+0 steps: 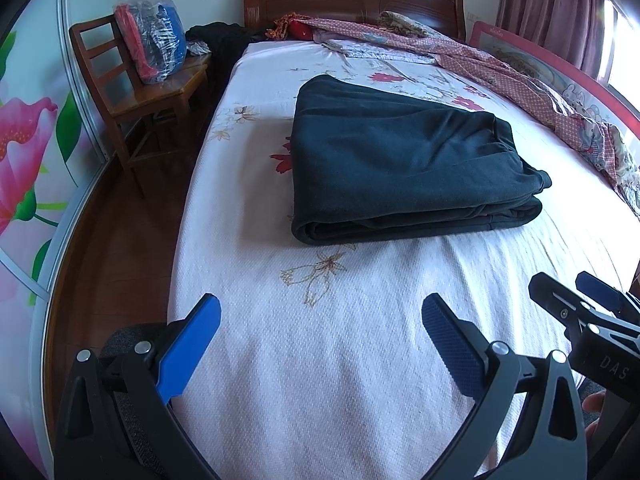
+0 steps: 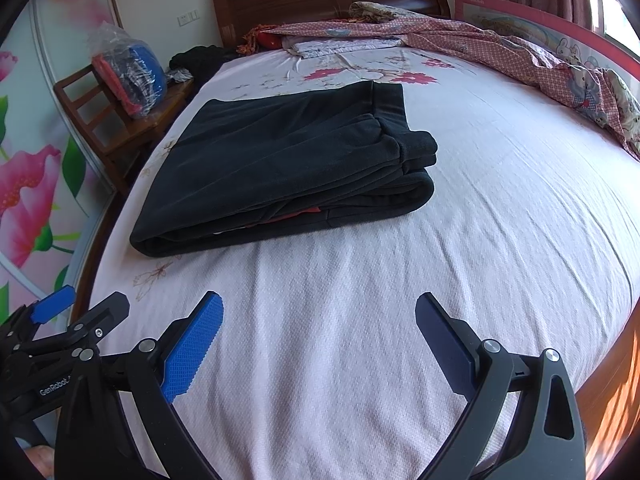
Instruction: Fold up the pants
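The dark, thick-fabric pants [image 1: 404, 168] lie on the white flower-printed bed sheet [image 1: 320, 360] as a compact stacked rectangle, layers doubled over one another, so the folding looks finished or nearly so; at most a tidy of the bulging right-hand end remains. The left gripper [image 1: 320, 332] and right gripper [image 2: 318, 330] hover side by side well short of the bundle, jaws spread wide, holding nothing. Bare sheet surrounds the pants; the bed's left edge runs close beside them.
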A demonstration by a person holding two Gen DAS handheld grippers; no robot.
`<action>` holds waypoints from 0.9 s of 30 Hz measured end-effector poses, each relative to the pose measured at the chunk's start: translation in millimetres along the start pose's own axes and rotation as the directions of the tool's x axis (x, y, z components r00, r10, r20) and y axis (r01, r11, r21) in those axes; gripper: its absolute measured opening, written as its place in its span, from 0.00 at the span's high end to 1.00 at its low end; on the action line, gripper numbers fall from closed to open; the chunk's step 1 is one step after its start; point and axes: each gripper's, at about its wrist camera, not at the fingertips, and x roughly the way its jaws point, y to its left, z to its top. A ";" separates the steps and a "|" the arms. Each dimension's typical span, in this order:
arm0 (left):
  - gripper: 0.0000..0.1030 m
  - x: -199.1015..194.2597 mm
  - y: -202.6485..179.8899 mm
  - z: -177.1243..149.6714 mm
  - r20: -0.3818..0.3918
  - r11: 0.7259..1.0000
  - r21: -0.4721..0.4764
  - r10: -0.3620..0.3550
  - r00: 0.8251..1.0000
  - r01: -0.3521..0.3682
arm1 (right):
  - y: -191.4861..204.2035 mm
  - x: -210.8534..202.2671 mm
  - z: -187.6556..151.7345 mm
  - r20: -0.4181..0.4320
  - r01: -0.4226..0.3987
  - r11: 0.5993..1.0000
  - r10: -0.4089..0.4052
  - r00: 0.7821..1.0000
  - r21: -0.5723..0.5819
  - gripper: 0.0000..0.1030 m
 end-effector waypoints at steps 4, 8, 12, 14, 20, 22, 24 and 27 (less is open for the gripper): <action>0.02 -0.2 0.2 0.4 -0.001 1.000 -0.001 0.001 1.000 -0.001 | 0.8 0.2 0.3 -0.002 -0.001 1.000 0.001 1.000 -0.001 0.07; 0.02 0.0 0.2 1.2 -0.004 1.000 -0.002 0.004 1.000 -0.004 | 1.7 0.1 0.6 0.000 0.000 1.000 0.000 1.000 -0.002 0.07; 0.02 -0.2 0.4 2.0 -0.009 1.000 -0.003 0.005 1.000 -0.005 | 2.1 0.5 -0.6 -0.002 0.000 1.000 0.000 1.000 -0.005 0.07; 0.02 -0.4 0.8 3.2 -0.018 1.000 -0.002 0.014 1.000 -0.015 | 3.1 0.5 -1.0 -0.002 0.001 1.000 -0.001 1.000 -0.007 0.07; 0.02 -4.3 1.8 5.4 -0.013 1.000 0.006 0.018 1.000 -0.018 | 3.7 1.1 -1.6 -0.005 0.006 1.000 -0.006 1.000 -0.014 0.07; 0.02 -6.3 0.4 5.9 -0.002 0.999 0.013 0.033 0.999 -0.033 | 3.9 0.8 -2.1 -0.005 0.007 1.000 -0.007 1.000 -0.016 0.07; 0.02 -9.2 -2.7 6.3 0.011 0.997 0.028 0.075 0.997 -0.075 | 4.5 0.7 -2.1 -0.007 0.009 1.000 -0.009 1.000 -0.019 0.07; 0.02 -11.1 -5.0 7.3 0.007 0.994 0.044 0.103 0.995 -0.104 | 4.5 1.2 -2.4 -0.010 0.009 1.000 -0.010 1.000 -0.021 0.07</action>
